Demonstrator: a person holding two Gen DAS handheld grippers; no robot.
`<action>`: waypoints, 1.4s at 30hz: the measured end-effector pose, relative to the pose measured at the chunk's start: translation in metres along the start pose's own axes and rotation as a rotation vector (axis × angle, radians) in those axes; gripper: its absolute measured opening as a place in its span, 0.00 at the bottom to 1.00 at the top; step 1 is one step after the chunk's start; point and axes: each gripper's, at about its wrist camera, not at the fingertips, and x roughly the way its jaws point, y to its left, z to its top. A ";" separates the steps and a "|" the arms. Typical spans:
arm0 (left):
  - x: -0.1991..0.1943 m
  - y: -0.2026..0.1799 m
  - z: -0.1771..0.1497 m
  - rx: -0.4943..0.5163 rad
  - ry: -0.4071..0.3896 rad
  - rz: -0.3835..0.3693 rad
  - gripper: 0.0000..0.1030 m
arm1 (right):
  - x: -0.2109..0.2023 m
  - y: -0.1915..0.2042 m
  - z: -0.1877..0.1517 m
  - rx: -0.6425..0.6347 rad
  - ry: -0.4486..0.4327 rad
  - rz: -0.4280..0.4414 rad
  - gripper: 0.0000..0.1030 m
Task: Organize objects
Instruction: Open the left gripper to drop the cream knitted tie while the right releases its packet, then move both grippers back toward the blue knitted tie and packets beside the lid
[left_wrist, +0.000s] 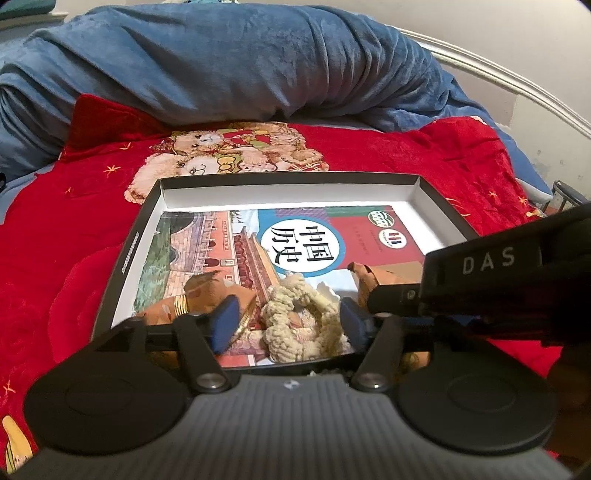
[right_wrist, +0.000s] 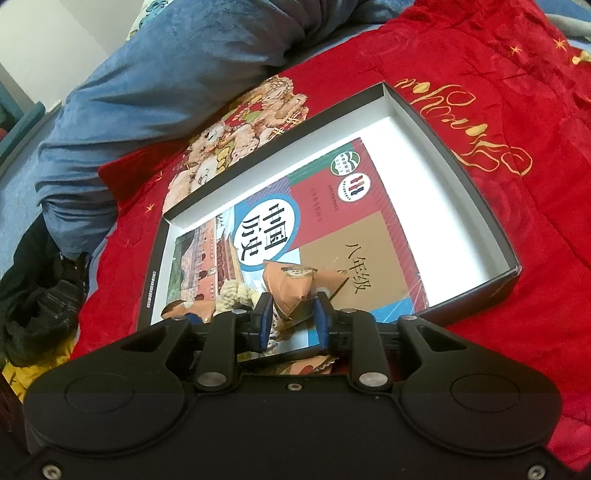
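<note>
2 grippers: both hang over the near end of 1 shallow box (left_wrist: 417, 188), so I read this as the stage of loading small things into it.
Far left, bedding: a red blanket (left_wrist: 55, 236) carries the box, with a blue duvet (left_wrist: 221, 62) bunched behind it; the soft surface is why I would set things down gently.
Left packet: 1 orange wrapped packet (left_wrist: 173, 302) lies in the box by its left wall, on the book; a gold band (left_wrist: 180, 305) appears to circle it, though I cannot tell whether it is loose.
Left gripper (left_wrist: 286, 319): its jaws stand wide, with the cream knitted piece (left_wrist: 295, 325) lying between the blue pads (left_wrist: 225, 317) and neither pad pressing it; I judge it to be released, not held.
Book: 1 history textbook (right_wrist: 332, 206) lies flat on the box floor, serving as the base layer for the smaller items.
Right gripper (right_wrist: 293, 319): its jaws are narrow and closed on a second orange packet (right_wrist: 295, 284), pinched at its near end and poised over the book's near edge.
Right side of box: bare white floor shows beside the book, so I judge there is room for this packet.
Risk: the crinkled wrapper may slip or cling to a pad when I let go.
</note>
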 end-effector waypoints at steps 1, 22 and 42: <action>-0.002 0.000 0.000 -0.001 0.001 -0.008 0.76 | -0.001 0.000 0.000 -0.003 -0.001 0.007 0.28; -0.056 0.025 0.011 -0.090 -0.054 -0.019 0.83 | -0.060 0.019 -0.013 -0.041 -0.123 0.099 0.79; -0.136 0.060 0.023 -0.114 -0.190 0.083 0.84 | -0.143 -0.006 -0.028 -0.027 -0.233 0.094 0.79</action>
